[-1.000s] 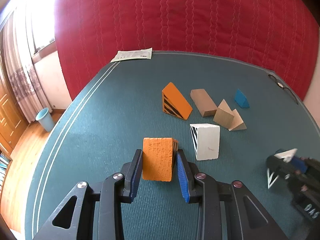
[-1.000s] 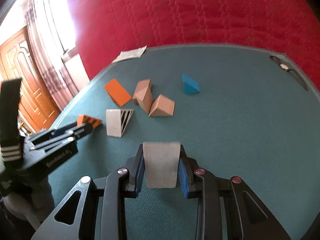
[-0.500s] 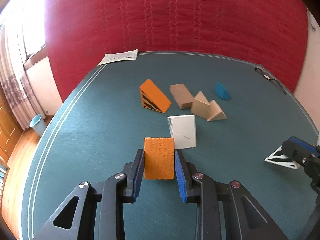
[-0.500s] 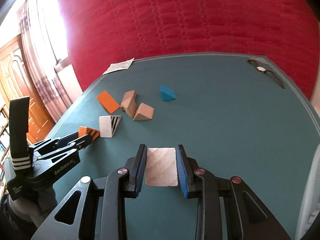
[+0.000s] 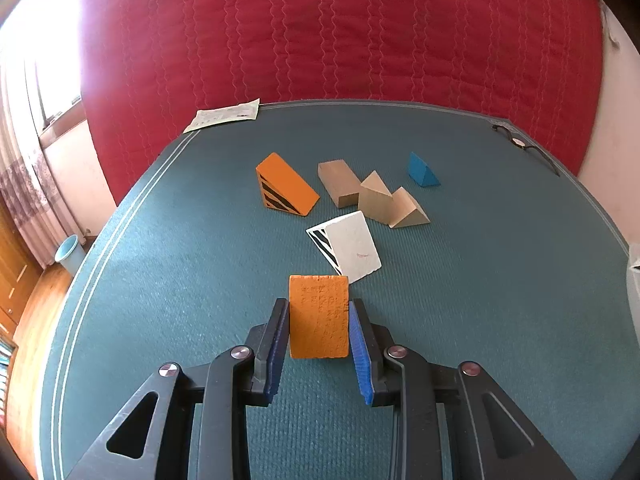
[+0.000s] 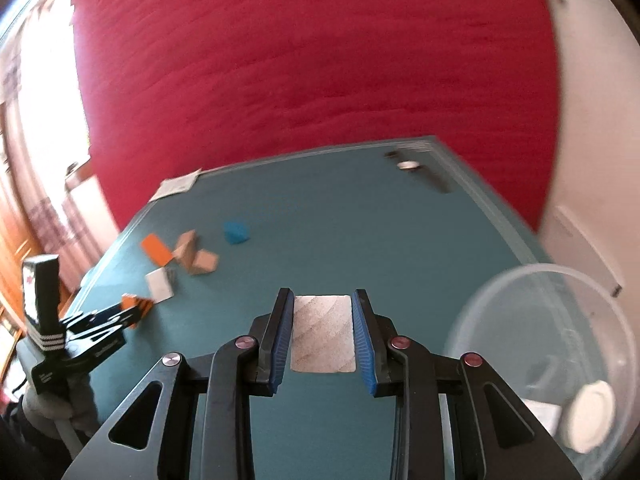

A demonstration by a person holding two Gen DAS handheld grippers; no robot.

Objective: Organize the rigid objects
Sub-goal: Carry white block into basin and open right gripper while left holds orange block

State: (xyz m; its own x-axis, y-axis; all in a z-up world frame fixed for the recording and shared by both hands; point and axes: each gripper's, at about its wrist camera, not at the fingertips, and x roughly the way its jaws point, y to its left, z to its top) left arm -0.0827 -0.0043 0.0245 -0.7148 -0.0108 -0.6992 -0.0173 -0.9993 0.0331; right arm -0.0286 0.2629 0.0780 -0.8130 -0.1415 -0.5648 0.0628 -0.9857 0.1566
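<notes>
My left gripper (image 5: 318, 314) is shut on an orange wedge block (image 5: 318, 316), held above the green table (image 5: 160, 280). My right gripper (image 6: 323, 328) is shut on a pale grey block (image 6: 323, 334), held above the table beside a clear plastic bowl (image 6: 500, 300) at the right. On the table lie a white striped wedge (image 5: 350, 246), an orange striped wedge (image 5: 286, 190), three tan wooden wedges (image 5: 376, 198) and a blue wedge (image 5: 422, 170). The left gripper with its orange block also shows in the right wrist view (image 6: 132, 310).
A paper sheet (image 5: 226, 114) lies at the table's far left corner and a wristwatch (image 5: 520, 144) at the far right. The bowl holds a white round piece (image 6: 590, 416) and a flat white piece (image 6: 540, 414). A red quilted wall (image 5: 340, 32) stands behind.
Both grippers have lifted and pulled back with their blocks. The right gripper has swung to the right, bringing the clear bowl into its view.
</notes>
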